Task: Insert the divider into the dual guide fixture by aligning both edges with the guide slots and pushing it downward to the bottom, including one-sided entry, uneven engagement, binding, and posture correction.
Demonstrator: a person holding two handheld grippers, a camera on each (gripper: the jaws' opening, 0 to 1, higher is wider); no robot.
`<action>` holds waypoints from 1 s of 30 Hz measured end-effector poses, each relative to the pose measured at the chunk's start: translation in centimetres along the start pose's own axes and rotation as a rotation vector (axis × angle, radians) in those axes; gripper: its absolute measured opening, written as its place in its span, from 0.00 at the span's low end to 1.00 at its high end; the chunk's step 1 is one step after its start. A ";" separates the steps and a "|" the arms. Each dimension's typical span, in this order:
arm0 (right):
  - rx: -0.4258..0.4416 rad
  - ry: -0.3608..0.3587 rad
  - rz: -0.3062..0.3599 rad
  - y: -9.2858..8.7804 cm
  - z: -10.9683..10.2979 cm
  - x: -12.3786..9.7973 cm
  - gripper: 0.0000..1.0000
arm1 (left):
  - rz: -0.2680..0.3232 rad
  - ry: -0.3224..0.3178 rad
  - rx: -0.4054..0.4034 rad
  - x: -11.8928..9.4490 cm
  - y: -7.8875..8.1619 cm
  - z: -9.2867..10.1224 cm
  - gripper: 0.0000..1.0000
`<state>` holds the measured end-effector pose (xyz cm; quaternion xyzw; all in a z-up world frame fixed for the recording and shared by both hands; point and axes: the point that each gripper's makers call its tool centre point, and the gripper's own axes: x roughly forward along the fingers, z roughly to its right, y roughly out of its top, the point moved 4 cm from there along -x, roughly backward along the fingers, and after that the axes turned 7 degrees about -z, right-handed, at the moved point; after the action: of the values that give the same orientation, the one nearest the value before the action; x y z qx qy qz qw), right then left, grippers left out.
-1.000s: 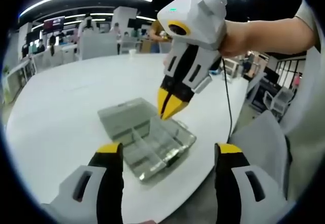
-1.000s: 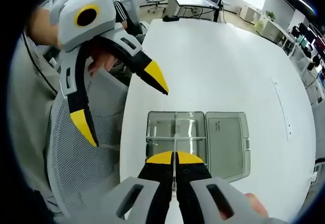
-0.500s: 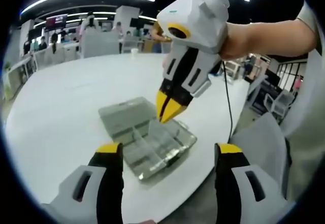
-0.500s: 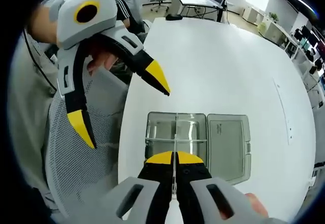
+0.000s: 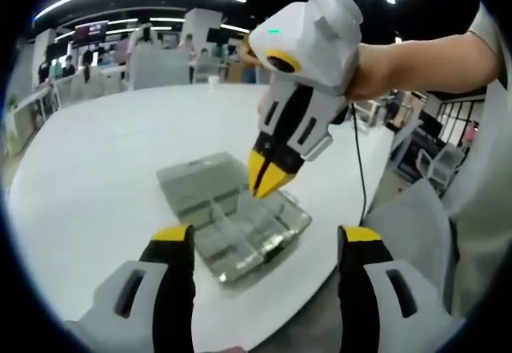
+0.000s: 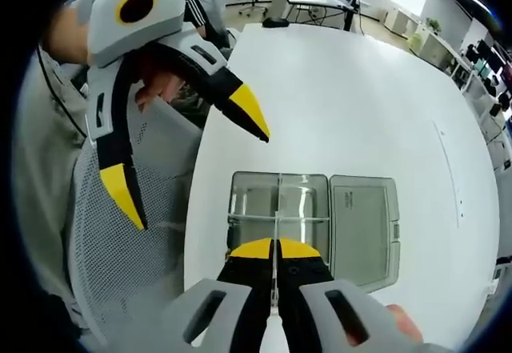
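Divider standing thin and clear at lower centre, pinched by right gripper over open box. Keeping it upright, seating both edges evenly, pressing straight down. Left gripper hanging spread wide, holding nothing, upper left.

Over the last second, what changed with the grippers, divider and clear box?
Little: the right gripper stays shut on the clear divider over the box, edging slightly rightward in the left gripper view. The left gripper stays open, off the box.
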<state>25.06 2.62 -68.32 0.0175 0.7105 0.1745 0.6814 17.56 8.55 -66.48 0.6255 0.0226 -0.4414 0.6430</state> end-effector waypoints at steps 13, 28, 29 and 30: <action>0.008 0.003 -0.001 -0.3 0.3 0.6 0.00 | -0.006 0.003 -0.007 0.0 -0.2 -0.3 0.71; -0.002 0.007 -0.005 -0.1 0.4 0.9 0.00 | -0.010 0.006 -0.008 0.0 -0.2 -0.5 0.70; -0.006 0.007 -0.006 0.0 0.4 0.9 0.00 | -0.009 0.006 -0.009 -0.1 -0.1 -0.5 0.70; -0.007 0.009 -0.007 0.0 0.4 0.9 0.00 | -0.009 0.006 -0.008 -0.1 -0.1 -0.5 0.70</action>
<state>25.39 2.93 -69.23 0.0120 0.7129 0.1747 0.6790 17.70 9.00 -66.65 0.6242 0.0292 -0.4423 0.6433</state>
